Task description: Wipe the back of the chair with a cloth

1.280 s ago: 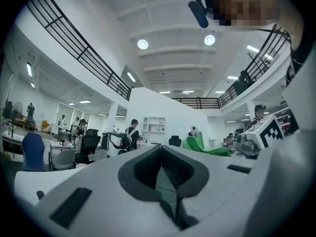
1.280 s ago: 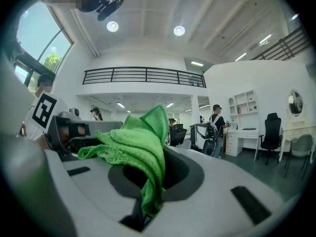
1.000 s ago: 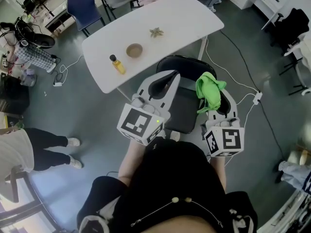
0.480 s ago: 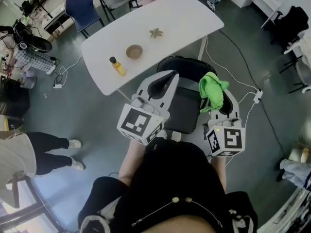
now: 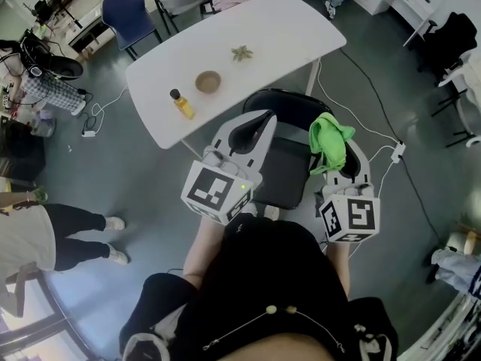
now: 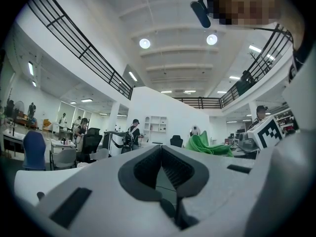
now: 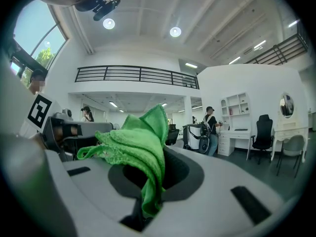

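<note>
In the head view a black chair (image 5: 280, 173) stands below me, its curved back (image 5: 289, 96) toward the white table. My right gripper (image 5: 340, 150) is held over the chair's right side, shut on a green cloth (image 5: 328, 140) that bunches up out of the jaws. The right gripper view shows the cloth (image 7: 139, 146) pinched between the pads and draping over them. My left gripper (image 5: 258, 122) hangs over the chair's left side with its jaws together and nothing in them (image 6: 160, 150). The left gripper view also catches the cloth (image 6: 207, 145) off to the right.
A white table (image 5: 285, 28) just beyond the chair carries a yellow bottle (image 5: 181, 101), a brown bowl (image 5: 208, 80) and a small dried plant piece (image 5: 242, 51). A blue chair (image 5: 128, 10) stands at the back left. A person (image 5: 45, 228) stands at left. Cables (image 5: 376, 153) run over the floor at right.
My right gripper has drifted slightly to the right with the cloth in it. The left gripper has stayed in place.
</note>
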Demonstrator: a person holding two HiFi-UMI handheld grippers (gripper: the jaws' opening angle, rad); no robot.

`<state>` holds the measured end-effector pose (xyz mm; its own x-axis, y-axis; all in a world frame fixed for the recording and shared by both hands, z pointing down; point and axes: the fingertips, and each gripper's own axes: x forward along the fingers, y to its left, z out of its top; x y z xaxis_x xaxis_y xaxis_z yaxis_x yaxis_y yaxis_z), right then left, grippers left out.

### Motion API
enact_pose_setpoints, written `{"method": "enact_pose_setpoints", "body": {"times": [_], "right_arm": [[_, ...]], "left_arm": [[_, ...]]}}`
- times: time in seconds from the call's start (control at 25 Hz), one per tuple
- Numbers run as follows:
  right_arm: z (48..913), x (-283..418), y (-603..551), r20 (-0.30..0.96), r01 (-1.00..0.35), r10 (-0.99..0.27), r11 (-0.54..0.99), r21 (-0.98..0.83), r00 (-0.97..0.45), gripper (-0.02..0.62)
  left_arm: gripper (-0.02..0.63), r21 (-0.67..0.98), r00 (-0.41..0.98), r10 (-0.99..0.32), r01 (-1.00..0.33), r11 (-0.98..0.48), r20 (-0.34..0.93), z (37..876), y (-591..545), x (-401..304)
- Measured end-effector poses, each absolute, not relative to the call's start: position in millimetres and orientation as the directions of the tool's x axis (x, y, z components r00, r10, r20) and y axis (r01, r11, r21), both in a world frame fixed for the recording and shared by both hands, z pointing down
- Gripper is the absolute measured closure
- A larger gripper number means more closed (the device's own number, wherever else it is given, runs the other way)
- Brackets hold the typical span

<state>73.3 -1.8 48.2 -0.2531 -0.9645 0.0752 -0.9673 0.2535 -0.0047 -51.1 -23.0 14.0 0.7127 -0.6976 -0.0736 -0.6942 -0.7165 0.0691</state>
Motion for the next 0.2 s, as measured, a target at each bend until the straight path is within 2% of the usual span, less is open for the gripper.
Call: {"method": "enact_pose_setpoints", "body": {"times": [0.2], "right_arm": [[45.9,74.3,-1.3,0.077,-0.967,-0.964,0.254,-0.005,-0.254,0.554]], "left_arm": [[0.600,0.068,0.714,-0.697,-0.693,-0.717,-0.070,12.5,-22.0,-50.2]]}}
